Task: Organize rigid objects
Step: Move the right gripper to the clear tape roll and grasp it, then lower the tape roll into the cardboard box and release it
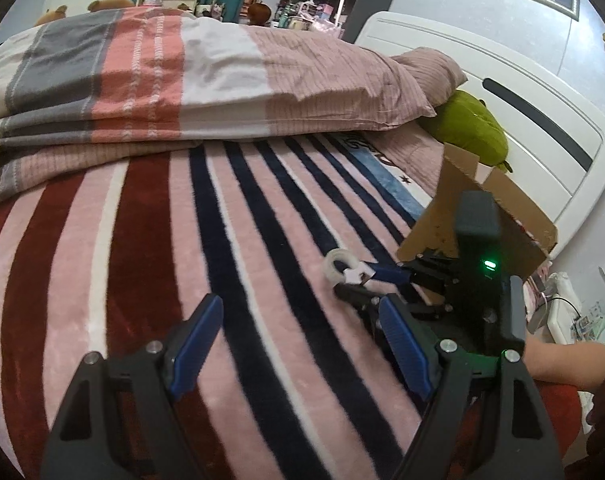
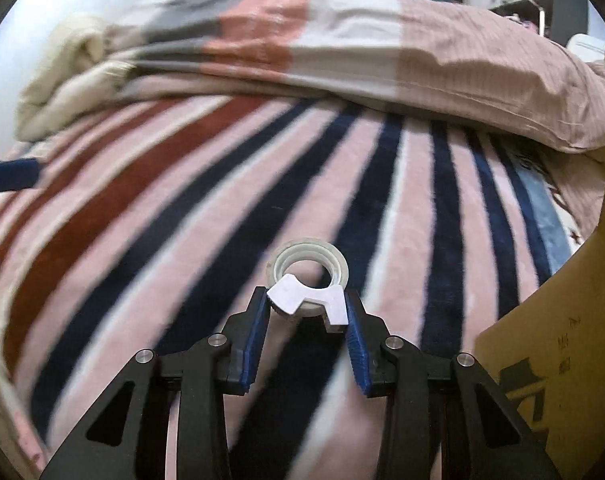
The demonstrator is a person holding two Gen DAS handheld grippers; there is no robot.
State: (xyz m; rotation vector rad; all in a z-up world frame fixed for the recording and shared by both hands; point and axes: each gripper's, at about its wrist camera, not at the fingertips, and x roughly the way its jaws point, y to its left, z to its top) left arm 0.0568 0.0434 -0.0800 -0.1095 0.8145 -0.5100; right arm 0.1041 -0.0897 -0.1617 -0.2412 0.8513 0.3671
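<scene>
One brown cardboard box (image 1: 478, 216) sits at 3 o'clock in my left wrist view, flaps up; I can't see what's inside. In the right wrist view its wall fills the 4 o'clock edge, just beside my right gripper (image 2: 306, 312).

Right gripper is clamped on a white angular plastic piece (image 2: 302, 300), blue pads (image 2: 254, 344) pressing both sides. A clear roll of tape (image 2: 308, 266) lies at 12 o'clock from the fingertips, touching or just under the white piece; can't tell if it's lifted off the blanket. From the left wrist view the same grip shows at 3 o'clock, roll sticking out toward 9.

Left gripper (image 1: 298, 344) hangs over the pink striped fleece blanket (image 1: 142, 240), jaws spread wide, nothing between them.

Edges: folded plaid duvet (image 1: 142, 80) bounds the blanket from 10 to 1 o'clock. Green plush toy (image 1: 470, 128) sits near the box, against the white headboard (image 1: 522, 100). Open blanket runs from 8 to 12 o'clock ahead of both grippers.
</scene>
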